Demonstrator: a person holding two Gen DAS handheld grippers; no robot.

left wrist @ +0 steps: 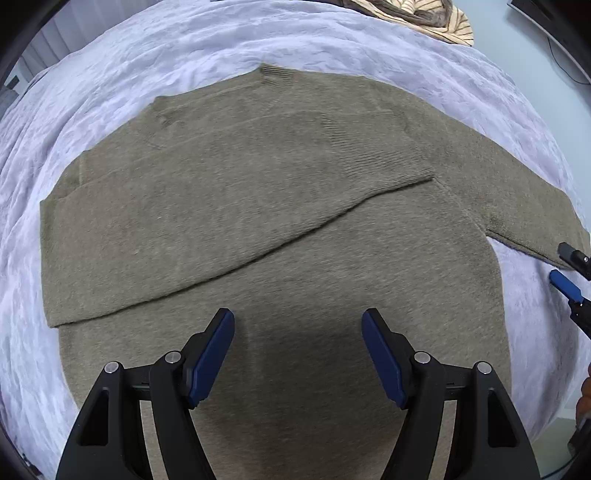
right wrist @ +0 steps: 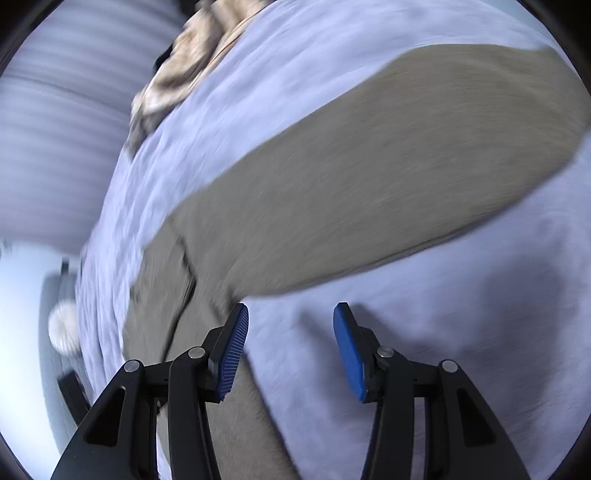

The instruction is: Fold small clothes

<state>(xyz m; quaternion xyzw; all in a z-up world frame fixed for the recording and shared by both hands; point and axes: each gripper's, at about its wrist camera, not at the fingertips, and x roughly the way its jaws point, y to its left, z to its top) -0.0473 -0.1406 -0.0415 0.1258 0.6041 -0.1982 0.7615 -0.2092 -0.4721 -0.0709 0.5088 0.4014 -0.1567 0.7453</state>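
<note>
An olive knit sweater (left wrist: 280,206) lies flat on a pale lilac bedcover (left wrist: 122,74). One sleeve is folded across its chest, cuff (left wrist: 388,162) at the right. The other sleeve (left wrist: 532,218) stretches out to the right. My left gripper (left wrist: 298,317) hovers open over the sweater's lower body, nothing between its blue pads. My right gripper (left wrist: 563,267) shows at the right edge beside the outstretched sleeve's end. In the blurred right wrist view, my right gripper (right wrist: 291,314) stands open over bare bedcover (right wrist: 424,314), just below the outstretched sleeve (right wrist: 369,173), with nothing between its fingers.
A striped beige garment (left wrist: 432,18) lies bunched at the far edge of the bed and shows as a striped heap (right wrist: 184,66) in the right wrist view. Dark cables and furniture (left wrist: 554,33) stand off the bed at top right. A pale round object (right wrist: 64,326) sits left.
</note>
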